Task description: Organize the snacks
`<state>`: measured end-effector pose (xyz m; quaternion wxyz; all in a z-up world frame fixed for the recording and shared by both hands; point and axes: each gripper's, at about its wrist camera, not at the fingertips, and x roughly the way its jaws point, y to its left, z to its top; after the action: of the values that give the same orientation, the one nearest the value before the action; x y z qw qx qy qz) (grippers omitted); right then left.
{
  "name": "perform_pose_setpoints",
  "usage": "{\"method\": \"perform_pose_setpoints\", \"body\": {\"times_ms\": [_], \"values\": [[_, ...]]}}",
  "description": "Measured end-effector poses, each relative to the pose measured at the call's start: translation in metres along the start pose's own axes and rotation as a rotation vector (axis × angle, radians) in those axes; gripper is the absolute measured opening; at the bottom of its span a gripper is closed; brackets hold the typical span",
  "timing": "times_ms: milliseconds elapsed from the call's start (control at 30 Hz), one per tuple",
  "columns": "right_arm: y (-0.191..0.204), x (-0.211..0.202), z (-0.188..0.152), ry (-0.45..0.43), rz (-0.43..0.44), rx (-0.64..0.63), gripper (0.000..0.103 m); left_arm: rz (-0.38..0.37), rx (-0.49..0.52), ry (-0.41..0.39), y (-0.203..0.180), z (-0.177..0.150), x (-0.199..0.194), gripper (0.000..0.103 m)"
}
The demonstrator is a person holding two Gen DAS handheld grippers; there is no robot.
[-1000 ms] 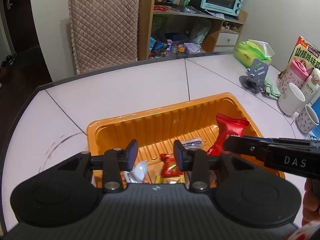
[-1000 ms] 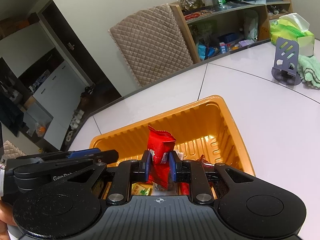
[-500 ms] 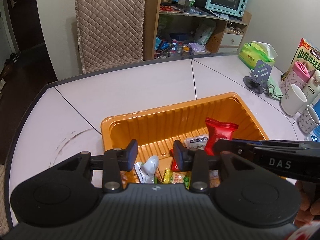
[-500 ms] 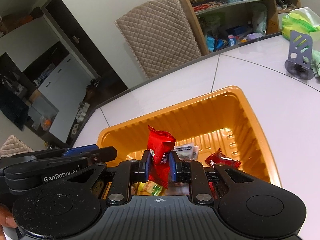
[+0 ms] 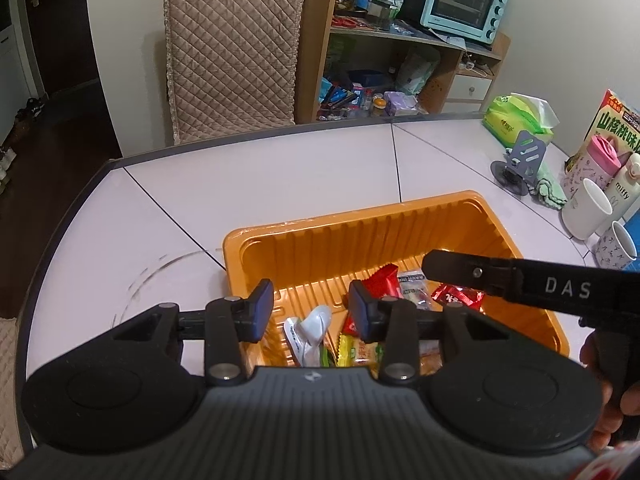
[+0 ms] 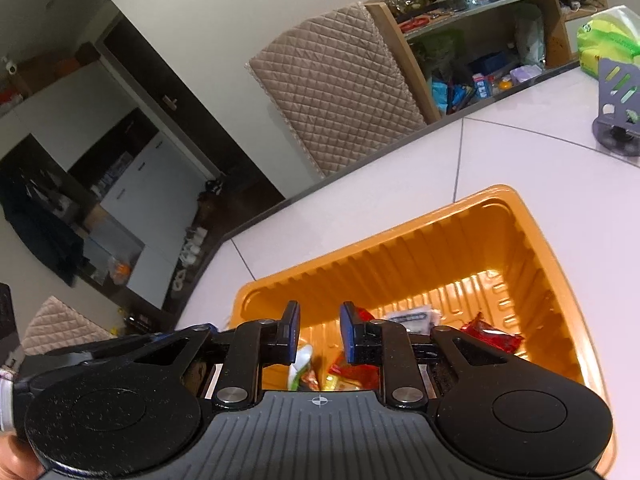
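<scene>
An orange ribbed tray (image 5: 352, 216) (image 6: 380, 240) stands on the pale table and holds several snack packets. Among them are a white wrapper (image 5: 312, 326), yellow-green sachets (image 5: 348, 350) and two red packets (image 5: 384, 280) (image 5: 458, 296). My left gripper (image 5: 311, 308) hovers over the tray's near left corner, its jaws opening with nothing between them. My right gripper (image 6: 320, 332) hangs over the tray's near side, its jaws opening and the gap bare. A red packet (image 6: 362, 314) lies just behind its right finger. In the left wrist view its black body (image 5: 520, 280) crosses from the right.
At the right of the table stand a grey phone stand (image 5: 520, 160), a green tissue pack (image 5: 516, 120), white mugs (image 5: 586, 212), a pink-lidded bottle (image 5: 592, 160) and a printed box (image 5: 620, 124). A quilted chair (image 5: 232, 60) and a cluttered shelf (image 5: 400, 60) stand beyond the far edge.
The right jaws have parted and let go of the red packet, which now lies in the tray. The left gripper has drawn back a little from the tray, still holding nothing.
</scene>
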<state>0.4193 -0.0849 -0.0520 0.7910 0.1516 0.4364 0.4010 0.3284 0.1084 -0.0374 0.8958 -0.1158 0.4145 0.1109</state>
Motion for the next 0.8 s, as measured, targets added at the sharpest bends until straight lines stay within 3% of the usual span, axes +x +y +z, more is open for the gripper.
{"method": "perform_pose_setpoints", "body": {"times_ms": [133,200,267,400,567,800], "values": [[-0.002,-0.009,-0.004,0.003,-0.036,-0.005,0.026,-0.016,-0.002,-0.001,-0.003,-0.003,-0.007,0.040],[-0.005,-0.017,-0.008,-0.001,-0.053,-0.004,0.032,-0.021,-0.001,-0.003,-0.005,-0.005,-0.012,0.041],[-0.008,-0.024,-0.011,-0.004,-0.068,-0.001,0.047,-0.022,0.002,-0.008,-0.008,-0.008,-0.018,0.045],[-0.011,-0.041,-0.018,-0.019,-0.095,-0.012,0.056,-0.030,0.003,-0.015,-0.015,-0.013,-0.031,0.051],[-0.010,-0.067,-0.028,-0.036,-0.119,-0.025,0.075,-0.026,0.019,-0.030,-0.028,-0.024,-0.053,0.058],[0.002,-0.100,-0.049,-0.053,-0.179,-0.092,0.085,-0.042,0.022,-0.040,-0.046,-0.046,-0.093,0.067]]}}
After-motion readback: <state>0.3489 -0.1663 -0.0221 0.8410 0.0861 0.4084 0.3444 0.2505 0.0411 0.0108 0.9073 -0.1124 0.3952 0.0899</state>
